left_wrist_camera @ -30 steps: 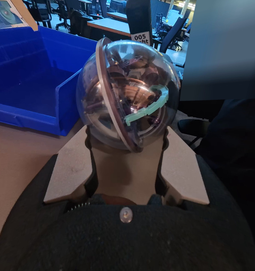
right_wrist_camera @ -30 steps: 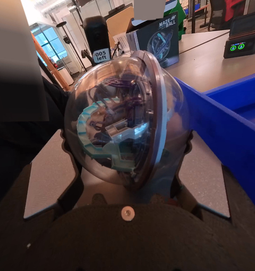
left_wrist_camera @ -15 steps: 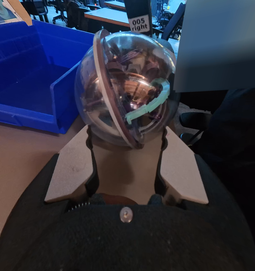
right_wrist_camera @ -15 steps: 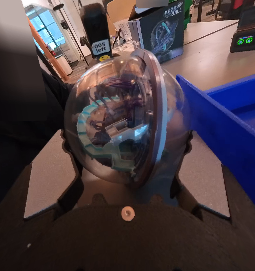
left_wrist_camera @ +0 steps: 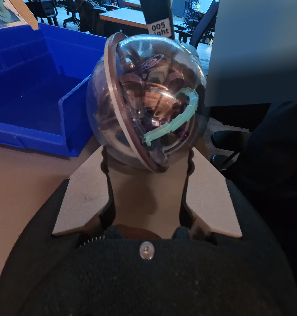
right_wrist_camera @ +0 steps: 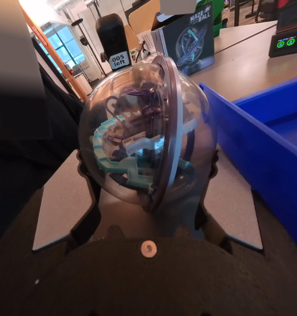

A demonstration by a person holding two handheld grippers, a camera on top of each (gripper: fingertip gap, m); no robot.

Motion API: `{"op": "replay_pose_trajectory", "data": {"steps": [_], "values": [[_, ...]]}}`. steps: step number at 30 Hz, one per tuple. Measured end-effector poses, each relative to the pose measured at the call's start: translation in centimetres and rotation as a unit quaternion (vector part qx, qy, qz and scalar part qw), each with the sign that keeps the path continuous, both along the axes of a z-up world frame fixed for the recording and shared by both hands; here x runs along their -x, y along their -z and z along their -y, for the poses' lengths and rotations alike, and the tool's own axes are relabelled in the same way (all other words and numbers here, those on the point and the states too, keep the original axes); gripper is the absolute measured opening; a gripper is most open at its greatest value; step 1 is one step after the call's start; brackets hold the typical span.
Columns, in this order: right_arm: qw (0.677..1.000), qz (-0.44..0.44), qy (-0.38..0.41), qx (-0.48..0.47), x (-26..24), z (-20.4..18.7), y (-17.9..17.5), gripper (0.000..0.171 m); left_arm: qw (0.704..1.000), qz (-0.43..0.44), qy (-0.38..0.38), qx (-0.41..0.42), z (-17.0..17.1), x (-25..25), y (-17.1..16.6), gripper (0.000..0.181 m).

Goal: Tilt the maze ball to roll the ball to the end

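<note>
In the left wrist view, the left tongs (left_wrist_camera: pixel 146 158) were spread wide around the lower part of the maze ball (left_wrist_camera: pixel 145 100), their fingers pressed to its two sides, so the clear sphere was held up off the tabletop (left_wrist_camera: pixel 24 179) beside a blue bin (left_wrist_camera: pixel 41 85); its equator ring stood steeply tilted; a mint-green track (left_wrist_camera: pixel 175 119) curved across the near face; a small metal ball (left_wrist_camera: pixel 132 65) seemed to sit high inside, though I could not be sure it was the rolling one. In the right wrist view, the right tongs (right_wrist_camera: pixel 146 159) gripped the same maze ball (right_wrist_camera: pixel 144 136) from the opposite side, equally wide; teal ramps (right_wrist_camera: pixel 110 153) filled the near half; the product box (right_wrist_camera: pixel 187 37) stood behind on the tabletop (right_wrist_camera: pixel 238 65). Judging by this, the tilting was under way and the finish not yet reached; the track's end could not be made out.
</note>
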State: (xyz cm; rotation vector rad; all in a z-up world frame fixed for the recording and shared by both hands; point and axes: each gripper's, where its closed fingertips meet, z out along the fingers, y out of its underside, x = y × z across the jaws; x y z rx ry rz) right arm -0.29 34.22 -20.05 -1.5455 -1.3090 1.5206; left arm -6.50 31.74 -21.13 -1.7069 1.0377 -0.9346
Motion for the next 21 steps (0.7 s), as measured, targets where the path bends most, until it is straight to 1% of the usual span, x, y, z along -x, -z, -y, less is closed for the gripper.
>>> {"op": "replay_pose_trajectory", "data": {"steps": [7,11,21], "values": [[1.000,0.008,0.004,-0.014,0.22,0.07,-0.06,0.142,1.000,-0.007,0.000,-0.007,-0.02,0.04,0.16,0.094],[0.999,0.010,0.011,-0.032,0.54,0.19,0.11,0.150,1.000,-0.005,-0.002,-0.013,-0.08,-0.35,0.15,0.095],[0.998,0.005,0.015,-0.054,0.91,0.56,0.12,0.150,0.999,-0.016,-0.001,-0.039,0.16,-0.02,-0.06,0.095]]}}
